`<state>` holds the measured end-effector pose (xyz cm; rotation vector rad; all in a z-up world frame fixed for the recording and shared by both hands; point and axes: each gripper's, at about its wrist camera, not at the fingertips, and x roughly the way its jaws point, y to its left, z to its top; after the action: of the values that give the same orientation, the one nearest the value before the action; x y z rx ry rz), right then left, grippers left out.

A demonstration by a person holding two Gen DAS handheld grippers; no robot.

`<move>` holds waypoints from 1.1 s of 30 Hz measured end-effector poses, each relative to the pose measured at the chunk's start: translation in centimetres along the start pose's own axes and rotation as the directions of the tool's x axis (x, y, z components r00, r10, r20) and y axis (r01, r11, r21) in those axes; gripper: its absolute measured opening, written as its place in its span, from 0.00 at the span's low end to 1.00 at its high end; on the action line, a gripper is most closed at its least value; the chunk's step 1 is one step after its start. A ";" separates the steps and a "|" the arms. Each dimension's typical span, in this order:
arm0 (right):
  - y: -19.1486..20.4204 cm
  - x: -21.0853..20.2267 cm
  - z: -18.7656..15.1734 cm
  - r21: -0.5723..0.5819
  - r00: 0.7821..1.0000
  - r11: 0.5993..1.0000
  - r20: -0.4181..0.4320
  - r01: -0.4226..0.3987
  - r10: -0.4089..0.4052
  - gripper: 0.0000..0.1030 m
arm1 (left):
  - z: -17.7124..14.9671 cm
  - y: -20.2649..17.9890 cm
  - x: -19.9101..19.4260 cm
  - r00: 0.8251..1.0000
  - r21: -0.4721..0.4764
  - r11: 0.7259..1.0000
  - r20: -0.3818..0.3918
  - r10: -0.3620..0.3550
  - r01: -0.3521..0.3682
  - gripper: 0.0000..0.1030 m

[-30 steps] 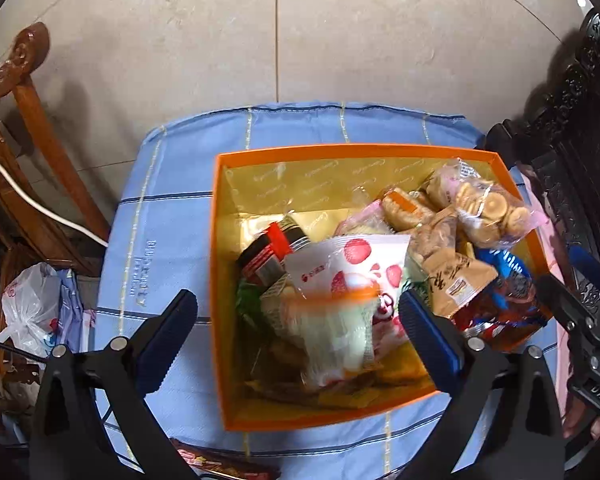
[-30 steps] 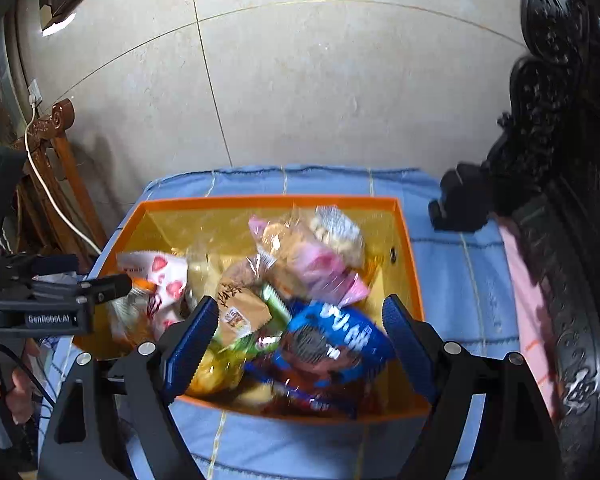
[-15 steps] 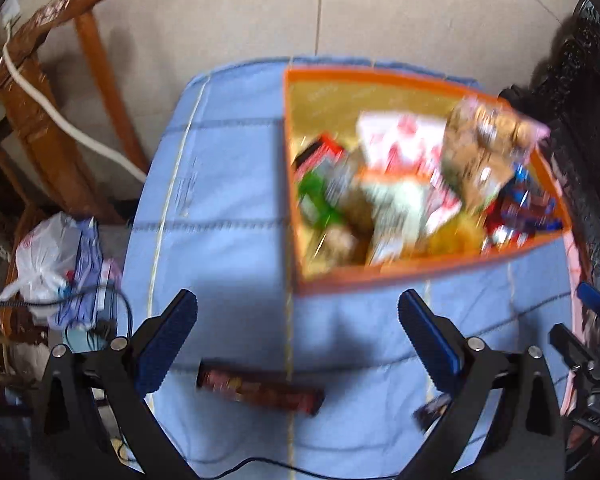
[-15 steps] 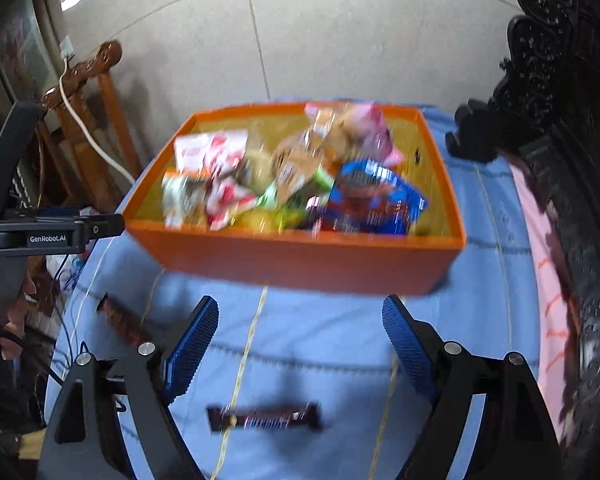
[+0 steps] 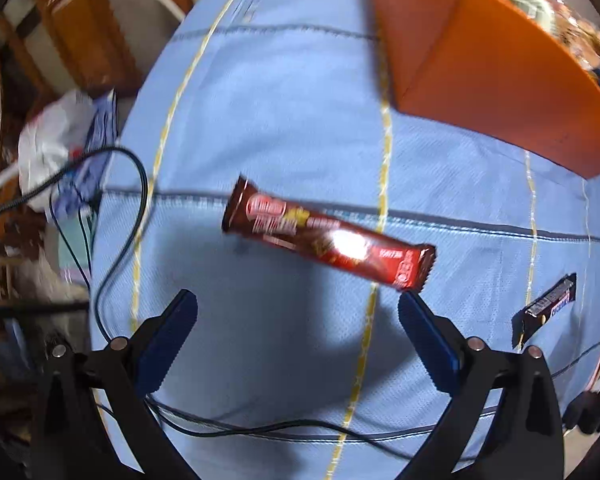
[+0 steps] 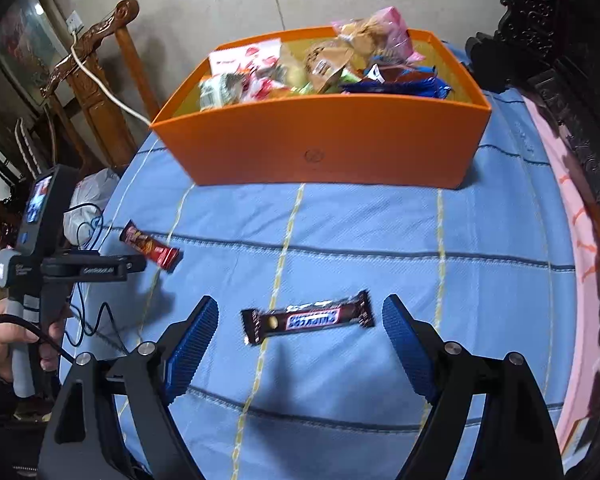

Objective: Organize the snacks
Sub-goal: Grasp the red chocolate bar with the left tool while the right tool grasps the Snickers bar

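A red chocolate bar (image 5: pixel 328 236) lies slanted on the blue cloth, just beyond my left gripper (image 5: pixel 298 304), which points down at it with its jaws open and empty. A brown Snickers bar (image 6: pixel 308 318) lies crosswise between the tips of my right gripper (image 6: pixel 300 312), whose jaws stand wide and clear of it. The same Snickers bar (image 5: pixel 548 306) shows at the right of the left wrist view. The red bar (image 6: pixel 150 246) also appears at the left in the right wrist view. An orange box (image 6: pixel 324 144) full of snack packets stands behind both bars.
The blue cloth (image 6: pixel 380 240) covers a table with a pink edge (image 6: pixel 572 208) at the right. Black cables (image 5: pixel 140 216) trail over its left side. A wooden chair (image 6: pixel 96 80), a white plastic bag (image 5: pixel 56 136) and dark carved furniture (image 6: pixel 560 40) surround it. A hand (image 6: pixel 4 340) holds the left gripper's handle.
Both grippers have pulled back from over the orange box and come down toward the cloth. The red bar now lies before the left gripper, the Snickers bar between the right one's tips.
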<state>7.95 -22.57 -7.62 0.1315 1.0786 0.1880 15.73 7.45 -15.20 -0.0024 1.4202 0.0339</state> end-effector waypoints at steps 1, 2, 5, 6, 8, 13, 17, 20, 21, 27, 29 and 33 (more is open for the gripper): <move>0.3 0.0 -0.1 -0.006 1.000 1.000 -0.003 -0.001 0.001 0.82 | 0.0 0.2 0.3 1.000 -0.025 1.000 -0.017 -0.010 0.009 0.96; 0.5 0.0 -0.3 -0.011 1.000 1.000 -0.003 -0.004 0.004 0.82 | 0.1 0.3 0.4 0.999 -0.044 0.999 -0.027 -0.019 0.018 0.96; 1.0 -0.1 -0.7 -0.025 1.000 1.000 -0.005 -0.012 0.012 0.82 | 0.7 0.9 0.7 0.997 -0.128 0.990 -0.047 -0.057 0.050 0.96; 1.1 -0.2 -0.8 -0.029 1.000 1.000 -0.006 -0.011 0.011 0.82 | 0.9 1.1 0.9 0.995 -0.165 0.984 -0.060 -0.075 0.064 0.96; 1.1 -0.1 -0.9 -0.033 1.000 0.999 -0.010 -0.009 0.009 0.82 | 1.4 1.2 1.3 0.993 -0.204 0.977 -0.078 -0.084 0.067 0.96; 0.3 -0.2 -1.1 -0.022 1.000 1.000 -0.015 -0.005 0.005 0.82 | 2.3 -0.2 2.1 0.995 -0.191 0.981 -0.096 -0.034 0.015 0.96; -0.4 -0.1 -1.1 -0.013 1.000 1.000 -0.013 -0.002 0.002 0.82 | 2.4 -1.0 1.5 0.996 -0.168 0.983 -0.036 -0.087 0.079 0.70; -0.7 0.2 -1.2 -0.008 1.000 1.000 -0.028 -0.006 0.006 0.82 | 2.3 -1.9 1.4 0.995 -0.131 0.988 -0.047 -0.090 0.083 0.32; -0.8 0.4 -1.2 -0.009 0.999 1.000 -0.033 -0.008 0.007 0.82 | 2.3 -2.1 1.3 0.997 -0.112 0.992 -0.044 -0.070 0.064 0.29; 0.0 1.1 -1.1 -0.037 0.998 0.999 -0.051 -0.023 0.021 0.82 | 2.7 -1.3 1.7 0.985 -0.178 0.974 -0.080 -0.156 0.139 0.39; 0.2 1.2 -1.0 -0.048 0.998 0.998 -0.054 -0.029 0.026 0.82 | 3.3 -0.9 2.1 0.984 -0.180 0.974 -0.088 -0.152 0.134 0.41; 0.4 1.9 -1.2 -0.064 0.997 0.998 -0.073 -0.026 0.021 0.82 | 3.8 -1.8 2.4 0.994 -0.129 0.989 -0.068 -0.086 0.077 0.28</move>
<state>7.67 -21.70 -9.73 0.0793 1.1422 0.2501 19.85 5.74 -17.07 -0.1677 1.4887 0.0561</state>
